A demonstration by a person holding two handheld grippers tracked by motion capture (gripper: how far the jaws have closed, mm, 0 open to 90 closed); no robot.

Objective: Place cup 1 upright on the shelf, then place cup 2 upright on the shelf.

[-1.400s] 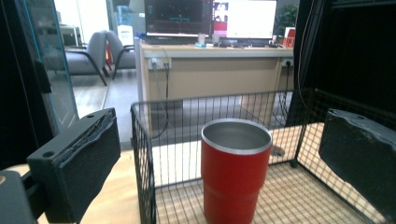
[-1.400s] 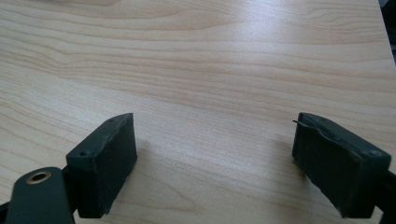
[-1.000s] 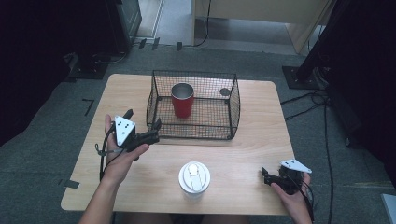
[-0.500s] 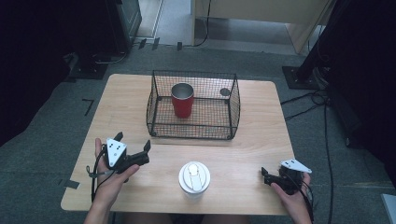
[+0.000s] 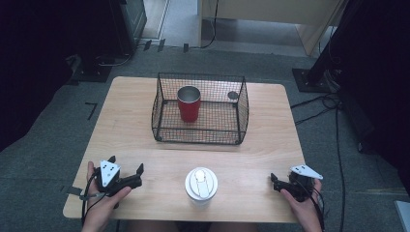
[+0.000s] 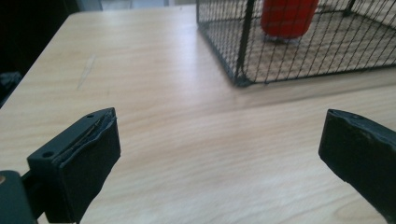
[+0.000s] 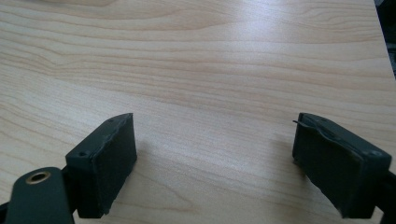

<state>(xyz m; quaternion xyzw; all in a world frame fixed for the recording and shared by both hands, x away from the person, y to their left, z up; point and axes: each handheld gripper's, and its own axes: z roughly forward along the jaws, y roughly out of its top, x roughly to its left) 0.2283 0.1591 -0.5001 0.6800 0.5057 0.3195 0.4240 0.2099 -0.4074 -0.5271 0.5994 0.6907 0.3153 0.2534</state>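
Tongs sit low in the frame: left tongs (image 5: 126,170) at lower left, spread wide and empty; right tongs (image 5: 274,182) at lower right, apart and empty. White cup (image 5: 201,183) stands between them on the tabletop (image 5: 130,121), touching neither.

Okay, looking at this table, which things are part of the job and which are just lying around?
Part of the job:
- white lidded cup, nearest both grippers
- left gripper, open, empty
- right gripper, open, empty

Probably also in play:
- wire basket
- red tumbler, upright inside the basket

Just lying about:
- small dark round object by the basket's far right corner
- cables on the floor
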